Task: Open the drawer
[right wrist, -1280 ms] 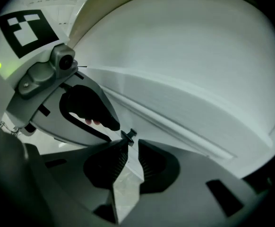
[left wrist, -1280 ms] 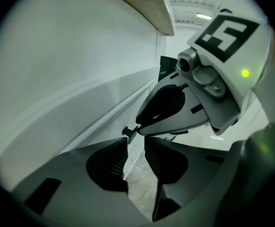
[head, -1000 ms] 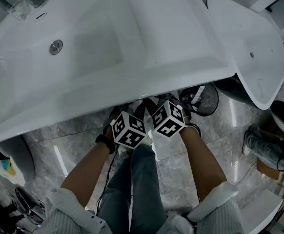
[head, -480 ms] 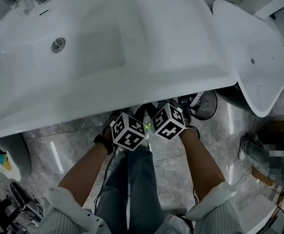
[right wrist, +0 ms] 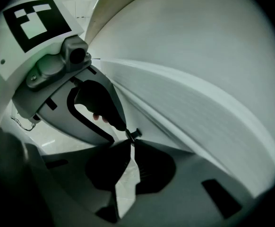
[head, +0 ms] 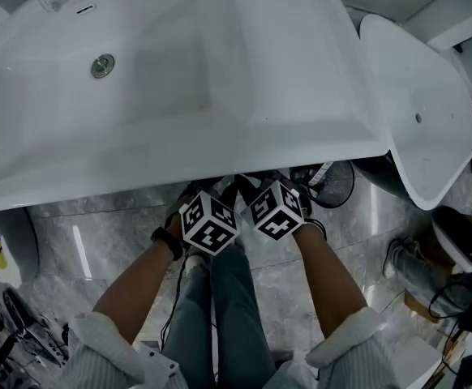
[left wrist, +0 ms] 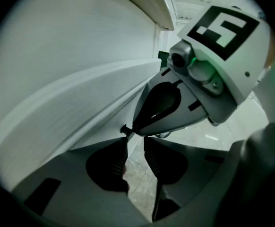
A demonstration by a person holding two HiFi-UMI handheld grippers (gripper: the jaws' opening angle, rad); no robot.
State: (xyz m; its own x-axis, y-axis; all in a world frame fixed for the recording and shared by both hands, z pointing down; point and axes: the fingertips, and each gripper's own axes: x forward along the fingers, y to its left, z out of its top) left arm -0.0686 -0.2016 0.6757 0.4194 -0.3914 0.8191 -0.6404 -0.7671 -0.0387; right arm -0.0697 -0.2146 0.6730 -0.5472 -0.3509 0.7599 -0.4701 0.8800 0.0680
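Under white basin [head: 220, 148], L gripper [left wrist: 135, 141] jaws apart, holding nothing; R gripper [right wrist: 129, 144] tips together, nothing gripped.

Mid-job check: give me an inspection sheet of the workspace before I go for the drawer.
Surface: white sink; marble floor below.
Job's things: drawer not seen in the head view; a white panel fills both gripper views, no handle made out.
Clutter: round dark grille on the floor.
Grippers: left gripper open, empty; right gripper tips together, empty; both under the sink's front edge.
Cables: dark wires on the floor at the right.
Surroundings: second white basin to the right.
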